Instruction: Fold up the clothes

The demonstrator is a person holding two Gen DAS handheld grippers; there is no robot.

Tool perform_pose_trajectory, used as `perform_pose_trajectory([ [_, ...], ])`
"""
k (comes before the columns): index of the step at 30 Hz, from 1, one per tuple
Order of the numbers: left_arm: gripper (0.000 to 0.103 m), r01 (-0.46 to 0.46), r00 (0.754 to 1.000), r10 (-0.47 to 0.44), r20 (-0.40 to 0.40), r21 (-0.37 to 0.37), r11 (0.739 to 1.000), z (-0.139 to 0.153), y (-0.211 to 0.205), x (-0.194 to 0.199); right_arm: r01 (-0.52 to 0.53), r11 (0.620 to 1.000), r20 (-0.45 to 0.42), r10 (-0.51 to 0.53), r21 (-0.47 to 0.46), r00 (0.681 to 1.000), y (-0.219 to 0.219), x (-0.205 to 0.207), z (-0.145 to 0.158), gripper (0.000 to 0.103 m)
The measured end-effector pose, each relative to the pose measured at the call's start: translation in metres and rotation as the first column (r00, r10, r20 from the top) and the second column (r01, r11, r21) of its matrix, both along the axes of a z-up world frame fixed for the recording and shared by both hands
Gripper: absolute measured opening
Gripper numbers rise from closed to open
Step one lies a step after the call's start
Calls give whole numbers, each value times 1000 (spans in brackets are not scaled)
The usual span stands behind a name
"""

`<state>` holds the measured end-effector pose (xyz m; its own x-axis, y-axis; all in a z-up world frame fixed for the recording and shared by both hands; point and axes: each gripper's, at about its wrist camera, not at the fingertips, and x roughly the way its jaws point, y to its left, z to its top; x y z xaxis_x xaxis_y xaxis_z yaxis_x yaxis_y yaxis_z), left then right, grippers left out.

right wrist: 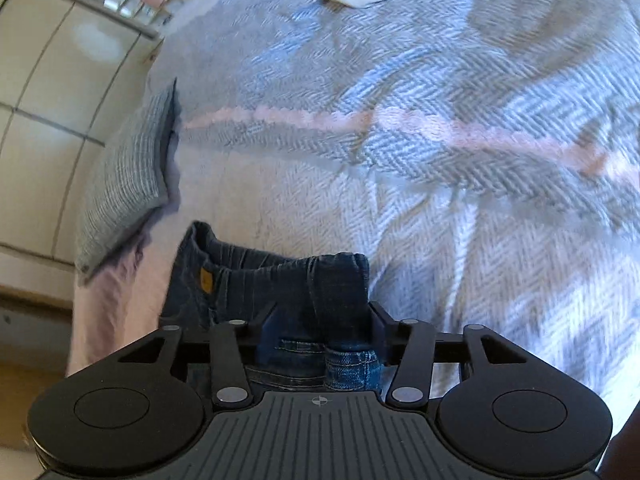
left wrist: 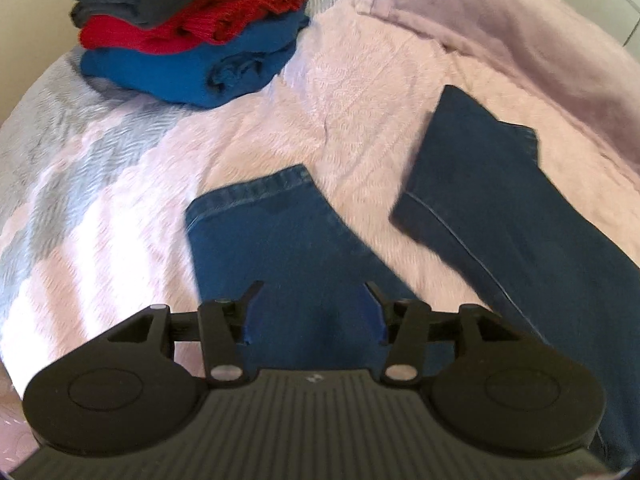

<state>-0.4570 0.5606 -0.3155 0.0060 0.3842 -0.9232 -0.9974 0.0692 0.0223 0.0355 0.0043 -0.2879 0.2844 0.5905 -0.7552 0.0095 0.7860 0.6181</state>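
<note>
Your left gripper (left wrist: 314,304) hangs over the lower end of one leg of the jeans (left wrist: 280,248), its fingers spread wide with denim showing between them, and nothing pinched that you can see; whether the tips touch the cloth you cannot tell from this view. That leg runs straight away from the fingers, its hem (left wrist: 264,186) lying ahead of the tips, so the long axis of the leg lines up with the way the gripper points. The other leg (left wrist: 480,200) lies off to the right, splayed apart from the first with bare bedspread (left wrist: 360,100) between them, and its hem end sits farther up the bed. Your right gripper (right wrist: 322,320) is at the opposite end of the jeans: the waistband (right wrist: 280,268) is bunched up between its fingers, which stand partly closed against the fabric on both sides, so it looks to have hold of the waist, though the actual contact is hidden behind the folds. Judging from this, the jeans stretch lengthwise between your two hands, waist at the right, hems at the left, and the left hand is the nearer one to the near leg. The likely next step is closing on that leg and bringing it toward the other. The stack of folded clothes (left wrist: 188,36) sits well apart at the far left.
</note>
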Motion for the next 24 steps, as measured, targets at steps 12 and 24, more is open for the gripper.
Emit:
perform_pose_trajectory([
  [12, 48, -222, 974, 212, -75, -151, 963, -66, 94, 17, 32, 996, 2, -32, -87, 1000, 15, -1, -18, 52],
  [24, 0, 35, 995, -37, 98, 16, 999, 4, 52, 6, 44, 984, 18, -41, -174, 999, 19, -4, -21, 19],
])
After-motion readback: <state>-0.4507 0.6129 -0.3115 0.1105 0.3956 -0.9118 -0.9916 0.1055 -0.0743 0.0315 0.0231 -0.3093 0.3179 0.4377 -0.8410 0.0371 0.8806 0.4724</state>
